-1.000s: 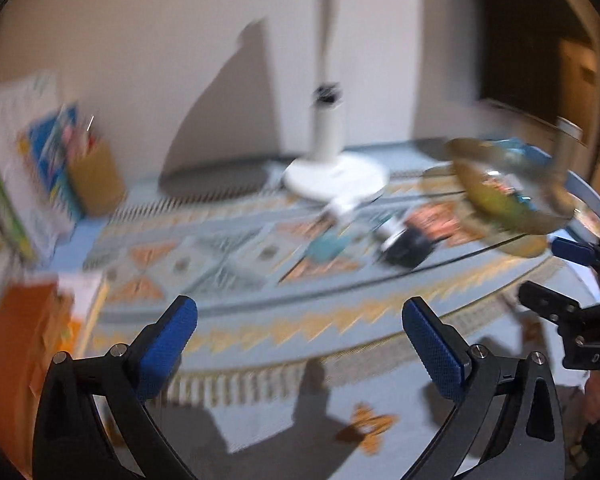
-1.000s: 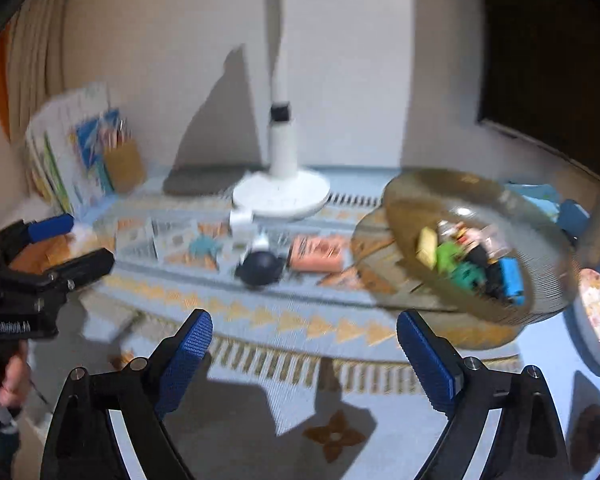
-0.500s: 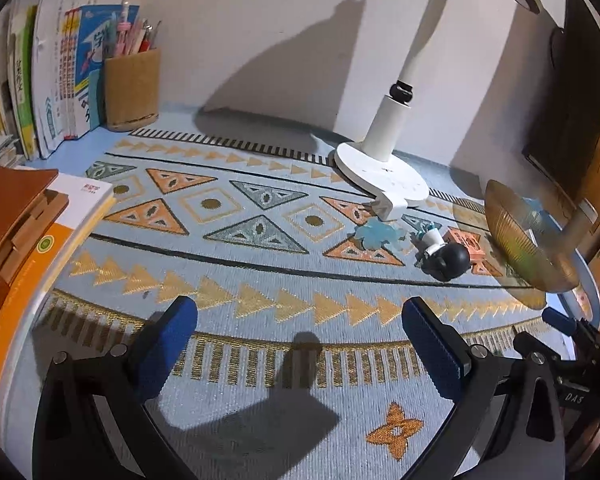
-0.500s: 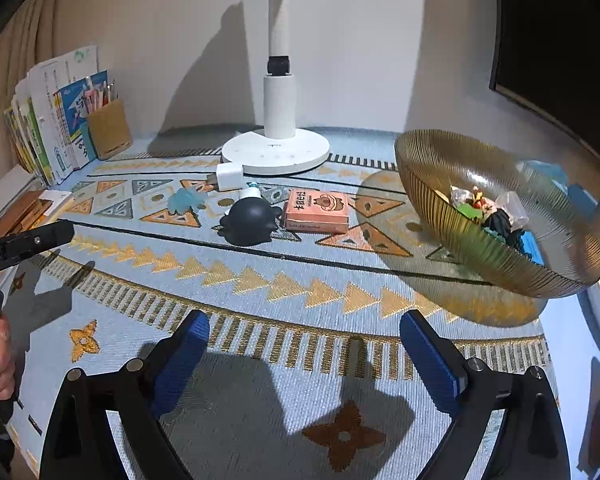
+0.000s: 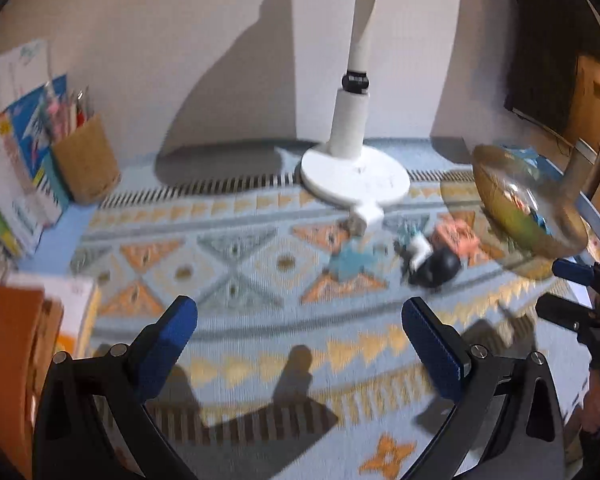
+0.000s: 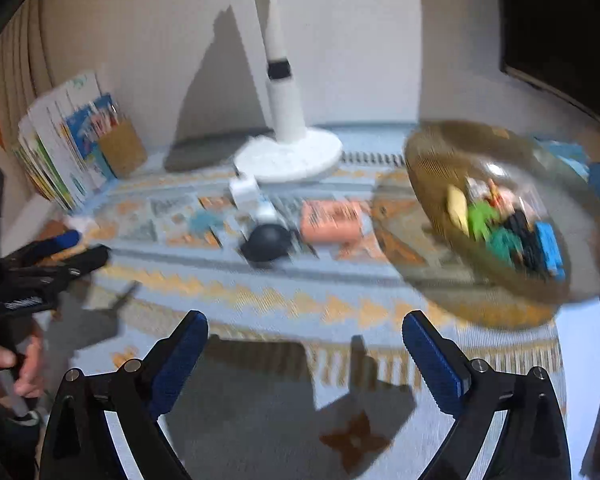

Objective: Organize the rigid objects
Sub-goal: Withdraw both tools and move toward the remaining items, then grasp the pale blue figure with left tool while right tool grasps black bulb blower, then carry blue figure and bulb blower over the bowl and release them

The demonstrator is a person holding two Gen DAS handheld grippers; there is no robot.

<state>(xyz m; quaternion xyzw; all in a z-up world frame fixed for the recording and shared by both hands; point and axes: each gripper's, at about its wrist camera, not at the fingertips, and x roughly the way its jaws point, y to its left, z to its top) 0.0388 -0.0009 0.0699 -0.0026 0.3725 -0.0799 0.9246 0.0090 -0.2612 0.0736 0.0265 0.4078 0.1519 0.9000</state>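
Both views are motion-blurred. A black round toy [image 6: 267,242] lies mid-mat, with a pink box [image 6: 332,222] right of it, a white piece [image 6: 246,192] behind and a teal flat piece [image 6: 204,220] to its left. The same toy [image 5: 436,268], box [image 5: 454,236] and teal piece [image 5: 350,260] show in the left wrist view. An amber glass bowl [image 6: 432,176] at right holds several small coloured objects. My left gripper [image 5: 300,340] and right gripper [image 6: 305,348] are open and empty, above the mat's near edge.
A white lamp base [image 5: 354,176] stands at the back centre. A cork pen cup [image 5: 86,164] and upright books [image 5: 16,140] stand at the left, with stacked books [image 5: 20,340] nearer. The patterned mat [image 6: 260,292] covers the table.
Both cameras have swung; the views have gone from sharp to blurred. In the left view the toys now sit closer and more central. Both grippers stay open and empty.
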